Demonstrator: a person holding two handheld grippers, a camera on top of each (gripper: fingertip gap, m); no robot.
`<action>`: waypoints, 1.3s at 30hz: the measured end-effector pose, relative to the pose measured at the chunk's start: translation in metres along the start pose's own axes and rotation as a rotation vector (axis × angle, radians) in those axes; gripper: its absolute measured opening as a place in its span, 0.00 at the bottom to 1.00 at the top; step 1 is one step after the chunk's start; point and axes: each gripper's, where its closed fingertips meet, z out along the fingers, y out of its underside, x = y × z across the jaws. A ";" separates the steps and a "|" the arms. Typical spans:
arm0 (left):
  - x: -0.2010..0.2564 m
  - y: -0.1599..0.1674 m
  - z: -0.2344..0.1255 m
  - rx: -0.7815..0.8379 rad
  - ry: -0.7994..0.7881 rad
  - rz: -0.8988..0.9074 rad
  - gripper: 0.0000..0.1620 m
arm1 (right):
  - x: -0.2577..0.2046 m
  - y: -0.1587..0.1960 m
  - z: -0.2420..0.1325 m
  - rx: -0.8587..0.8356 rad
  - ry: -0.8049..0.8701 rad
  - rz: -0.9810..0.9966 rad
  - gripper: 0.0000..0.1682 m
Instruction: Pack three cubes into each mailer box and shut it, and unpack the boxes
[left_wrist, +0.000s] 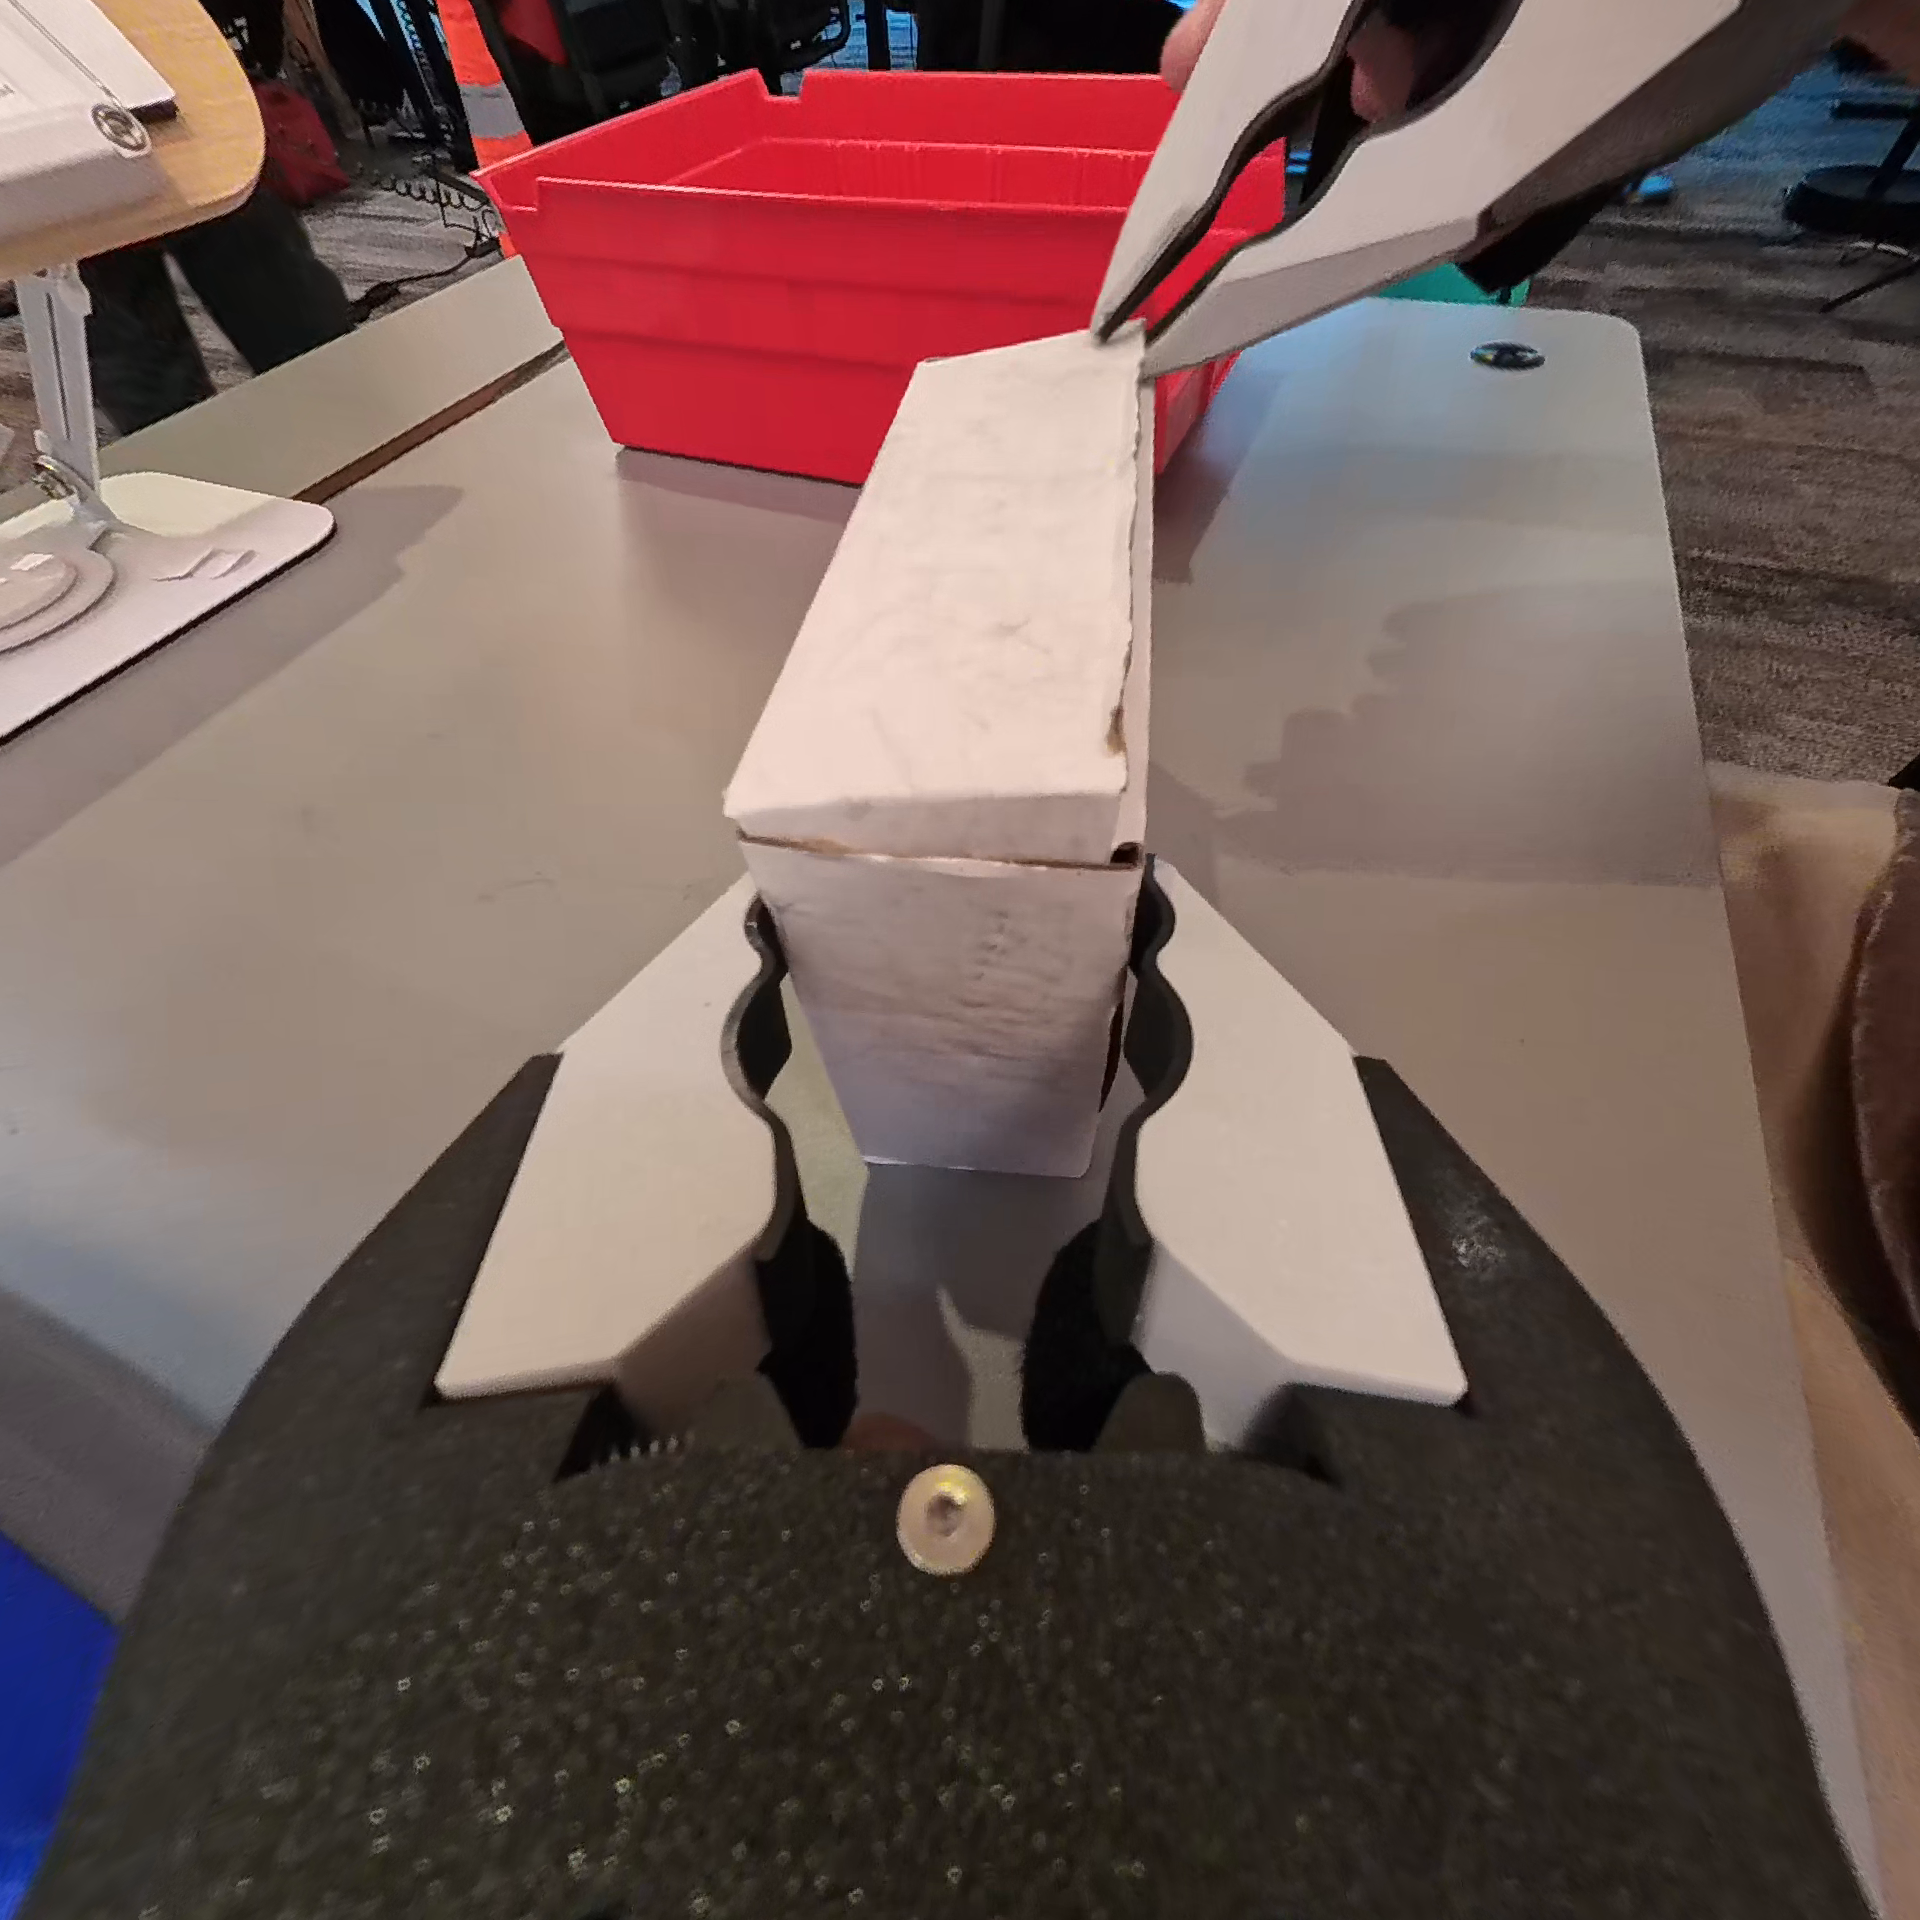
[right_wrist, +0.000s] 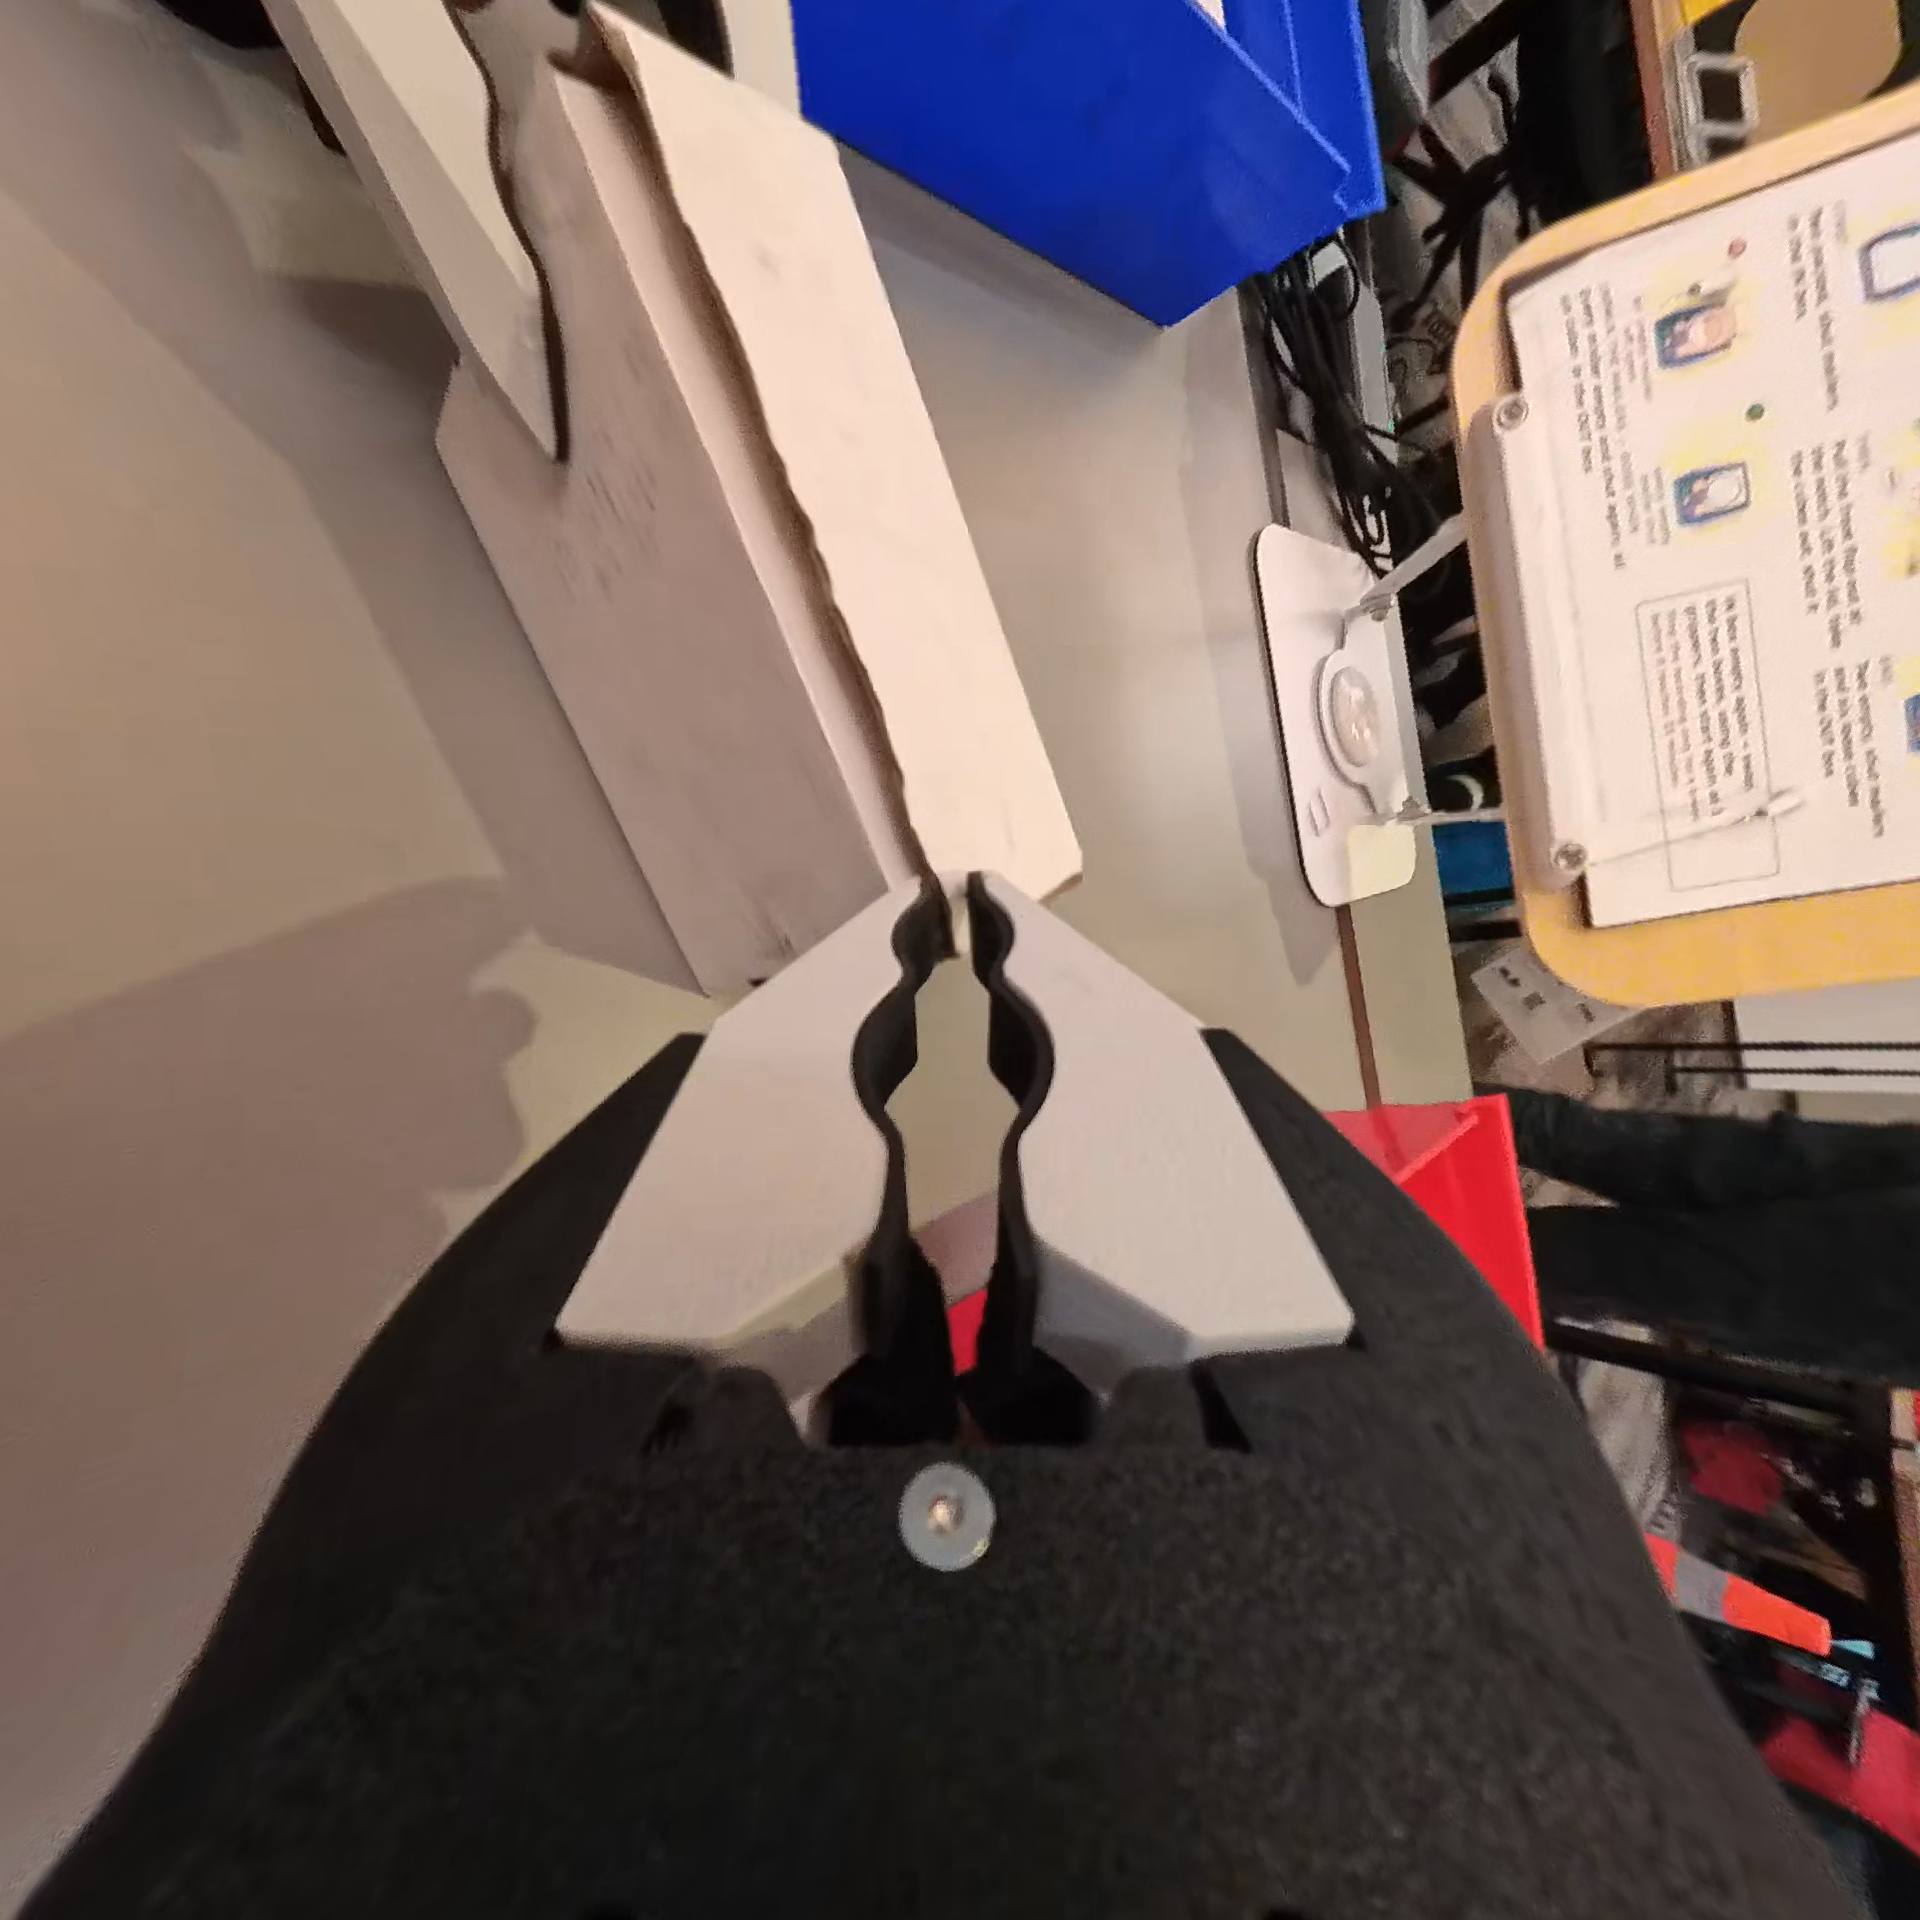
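Observation:
A white mailer box (left_wrist: 966, 644) lies lengthwise on the grey table (left_wrist: 364, 831) with its lid down. My left gripper (left_wrist: 951, 935) is shut on the box's near end, one finger on each side wall. My right gripper (left_wrist: 1122, 332) comes in from the upper right, and its tips pinch the lid's edge at the far right corner. In the right wrist view the box (right_wrist: 883, 468) runs away from my nearly closed right gripper (right_wrist: 956, 894), and one of the left gripper's fingers (right_wrist: 488, 260) presses the box's far end. No cubes are in view.
A red bin (left_wrist: 831, 312) stands just behind the box and shows empty as far as I can see. A blue bin (right_wrist: 1091, 125) sits near the left gripper's end. A white stand base (left_wrist: 156, 561) and a board with an instruction sheet (right_wrist: 1714, 520) stand off the table's left side. Spacing between my two grippers at the tips: around 12 cm.

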 end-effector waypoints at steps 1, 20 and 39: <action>-0.001 0.000 0.000 0.001 0.000 -0.003 0.39 | 0.001 -0.002 0.002 -0.009 0.010 -0.023 0.02; 0.005 -0.001 0.004 -0.012 0.028 0.040 0.39 | 0.018 -0.034 0.002 0.059 -0.230 0.147 0.02; -0.039 -0.003 0.000 -0.089 -0.316 0.371 0.39 | 0.016 -0.071 0.038 0.028 -0.109 0.077 0.02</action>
